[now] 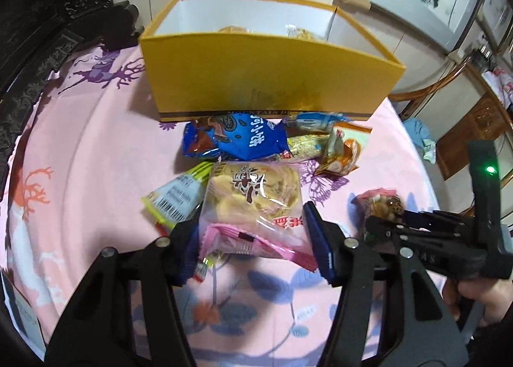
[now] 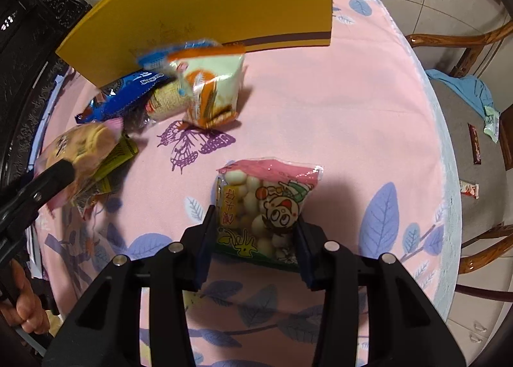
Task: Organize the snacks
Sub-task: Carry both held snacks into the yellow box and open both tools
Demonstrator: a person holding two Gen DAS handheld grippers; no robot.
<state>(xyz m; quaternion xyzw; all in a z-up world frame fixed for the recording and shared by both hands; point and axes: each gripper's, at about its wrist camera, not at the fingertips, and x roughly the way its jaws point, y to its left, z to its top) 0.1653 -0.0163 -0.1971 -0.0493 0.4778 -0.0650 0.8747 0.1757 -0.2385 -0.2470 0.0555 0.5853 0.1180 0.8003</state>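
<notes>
Both grippers are pitched steeply down at the counter [image 2: 320, 104], which is draped in a pink printed cloth. Behind the snacks stands the open yellow box [image 1: 266, 78], some packets already inside. A rice-cracker packet [image 1: 253, 206] is clamped between the pads of the left gripper [image 1: 253, 238], at the near edge of a heap including a blue biscuit pack [image 1: 237, 137]. A bag of small white balls [image 2: 263, 206] is gripped by the right gripper [image 2: 255, 238], apart from the heap.

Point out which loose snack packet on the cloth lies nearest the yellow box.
The blue packet: its top edge reaches the yellow box base, while the round-cracker pack lies further forward.
</notes>
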